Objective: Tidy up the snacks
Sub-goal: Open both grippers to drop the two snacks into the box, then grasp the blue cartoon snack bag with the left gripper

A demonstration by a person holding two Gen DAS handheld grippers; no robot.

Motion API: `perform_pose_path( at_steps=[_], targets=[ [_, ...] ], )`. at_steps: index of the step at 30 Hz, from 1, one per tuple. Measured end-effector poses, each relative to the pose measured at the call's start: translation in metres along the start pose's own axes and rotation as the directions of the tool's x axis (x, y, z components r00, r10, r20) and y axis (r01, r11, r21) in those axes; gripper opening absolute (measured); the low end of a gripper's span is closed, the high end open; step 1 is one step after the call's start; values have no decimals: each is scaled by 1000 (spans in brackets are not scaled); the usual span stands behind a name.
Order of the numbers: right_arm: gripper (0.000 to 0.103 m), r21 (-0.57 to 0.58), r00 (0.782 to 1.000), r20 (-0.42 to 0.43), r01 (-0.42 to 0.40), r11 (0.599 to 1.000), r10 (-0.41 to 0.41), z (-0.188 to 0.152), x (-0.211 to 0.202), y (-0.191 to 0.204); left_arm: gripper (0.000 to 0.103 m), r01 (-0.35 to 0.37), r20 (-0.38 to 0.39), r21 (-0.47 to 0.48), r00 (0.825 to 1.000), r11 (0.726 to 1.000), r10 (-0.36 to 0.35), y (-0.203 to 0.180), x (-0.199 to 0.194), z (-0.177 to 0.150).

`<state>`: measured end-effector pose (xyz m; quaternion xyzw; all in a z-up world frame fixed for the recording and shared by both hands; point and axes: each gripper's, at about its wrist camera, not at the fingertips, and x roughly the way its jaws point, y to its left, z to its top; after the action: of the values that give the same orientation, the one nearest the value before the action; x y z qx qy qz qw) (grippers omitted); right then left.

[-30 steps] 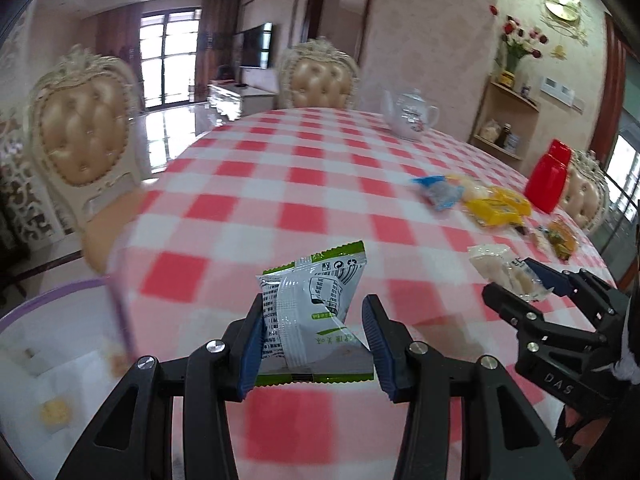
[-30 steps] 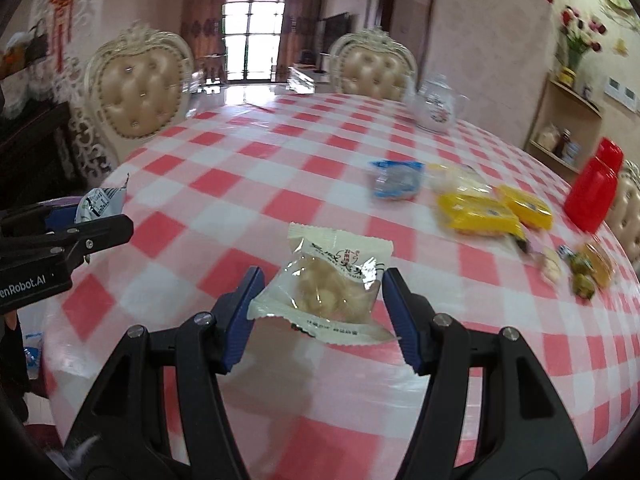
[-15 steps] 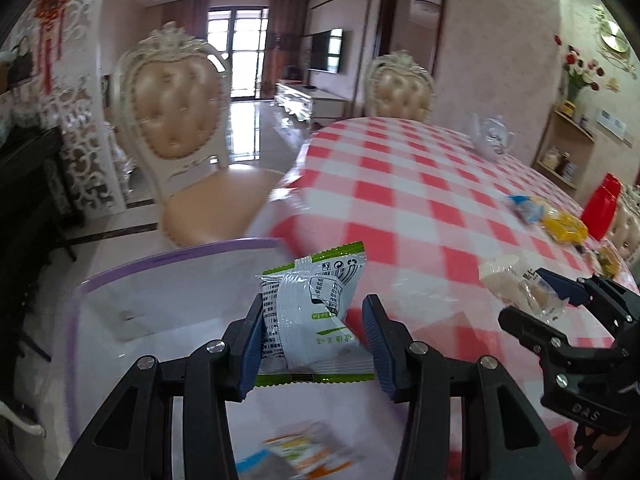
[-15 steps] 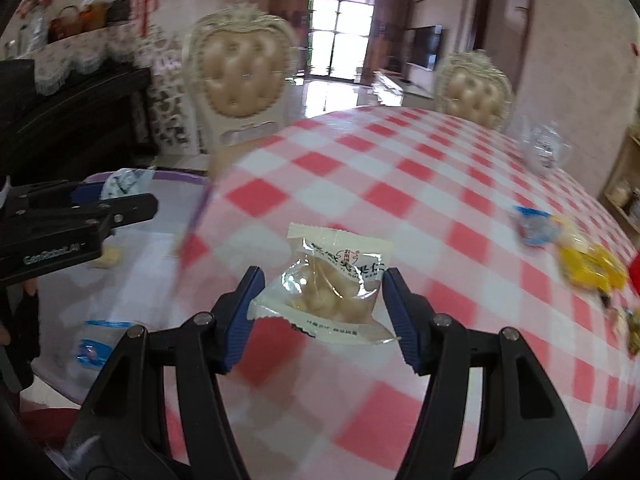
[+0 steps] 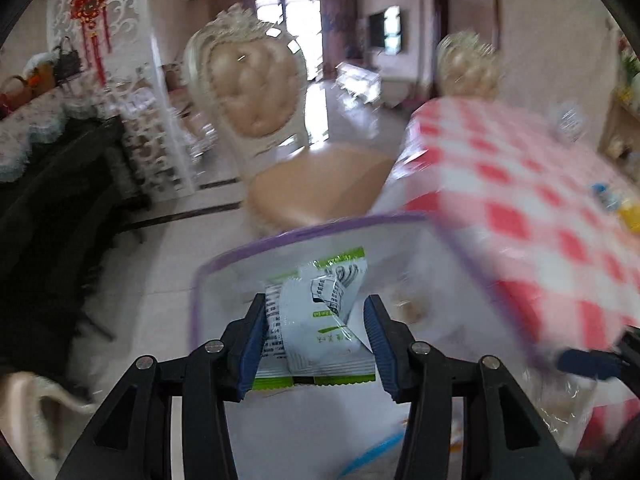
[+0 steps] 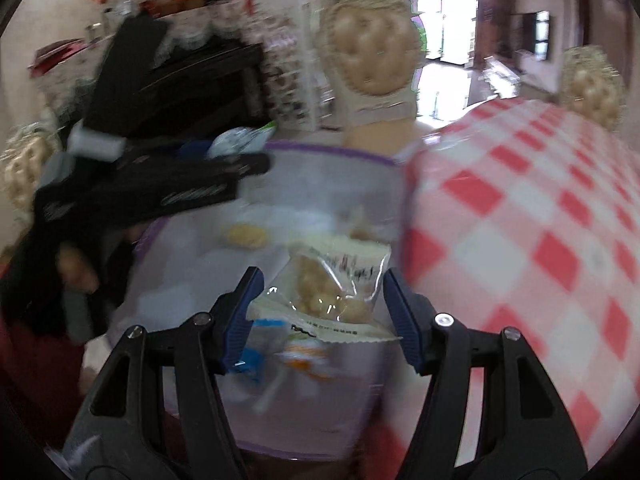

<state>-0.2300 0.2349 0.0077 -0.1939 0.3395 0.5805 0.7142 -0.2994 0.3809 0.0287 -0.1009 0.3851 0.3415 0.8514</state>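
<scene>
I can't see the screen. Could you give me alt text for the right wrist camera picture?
The right gripper holds a clear packet of pale round snacks over a purple-rimmed bin that already contains several snacks. To the left, the left gripper holds a white and green packet; a red-checked table is on the right.

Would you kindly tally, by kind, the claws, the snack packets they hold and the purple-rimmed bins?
Claws: 2, the left claw and the right claw
Held snack packets: 2, the green-and-white packet and the clear packet of beige snacks
Purple-rimmed bin: 1
Total: 5
</scene>
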Motion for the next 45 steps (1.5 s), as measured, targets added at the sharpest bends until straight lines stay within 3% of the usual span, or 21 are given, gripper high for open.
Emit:
perform_pose_path(
  at_steps=[1, 2, 3, 5, 9, 12, 13, 15, 17, 19, 23, 25, 27, 30, 32, 34, 39, 42, 45],
  targets=[
    [72, -5, 1000, -9, -25, 1000, 24, -1, 2, 2, 63, -72, -17, -10, 997, 997, 72, 2, 3, 1],
    [76, -12, 999, -18, -44, 999, 43, -2, 3, 3, 74, -100, -15, -23, 995, 995, 100, 2, 3, 1],
    [82, -17, 999, -14, -45, 999, 45, -3, 1, 4, 78, -119, -2, -43, 993, 992, 119, 3, 0, 1],
    [83, -25, 999, 15, -40, 999, 41, -5, -10, 0, 79, -105, 36, -91, 993, 990, 109, -1, -10, 5],
    [83, 16, 998, 65, 25, 1000, -26, -12, -41, -32, 85, 21, 128, -99, 992, 995, -9, -33, -34, 15],
    [83, 86, 993, 78, 85, 993, -92, -23, -68, -71, 85, 169, 124, -24, 979, 985, -165, -88, -44, 26],
    [83, 118, 989, 79, 117, 986, -126, -30, -78, -87, 85, 256, 103, 8, 961, 967, -256, -117, -44, 33],
    [83, 180, 974, 73, 198, 964, -214, -45, -101, -119, 85, 360, 68, 35, 930, 932, -362, -156, -41, 44],
    [83, 243, 953, 71, 272, 931, -296, -63, -127, -152, 85, 487, 30, 51, 872, 872, -488, -205, -36, 54],
    [83, 320, 918, 54, 357, 877, -394, -83, -155, -188, 85, 580, -32, 66, 815, 812, -579, -263, -24, 64],
    [83, 519, 845, -18, 464, 718, -534, -137, -214, -268, 85, 625, -118, 55, 778, 778, -617, -353, 4, 78],
    [83, 622, 831, -40, 456, 636, -555, -163, -240, -303, 85, 634, -139, 33, 768, 772, -625, -394, 17, 89],
    [83, 710, 826, -28, 413, 570, -564, -185, -265, -329, 85, 627, -149, 41, 773, 778, -616, -430, 29, 101],
    [83, 773, 824, -5, 362, 521, -566, -204, -282, -350, 85, 580, -201, 111, 809, 807, -553, -480, 51, 117],
    [83, 783, 820, -10, 363, 505, -573, -208, -285, -354, 85, 579, -219, 90, 805, 810, -551, -500, 64, 127],
    [83, 786, 820, -2, 356, 506, -573, -207, -286, -353, 85, 570, -220, 67, 809, 819, -545, -517, 72, 137],
    [83, 763, 838, 6, 349, 544, -546, -212, -279, -342, 90, 493, -191, 59, 859, 868, -475, -554, 87, 157],
    [83, 747, 838, -11, 370, 553, -546, -212, -274, -337, 90, 495, -224, 106, 857, 863, -464, -571, 97, 155],
    [83, 755, 843, -12, 361, 548, -539, -214, -272, -340, 91, 466, -201, 218, 881, 857, -428, -581, 95, 149]
  ],
)
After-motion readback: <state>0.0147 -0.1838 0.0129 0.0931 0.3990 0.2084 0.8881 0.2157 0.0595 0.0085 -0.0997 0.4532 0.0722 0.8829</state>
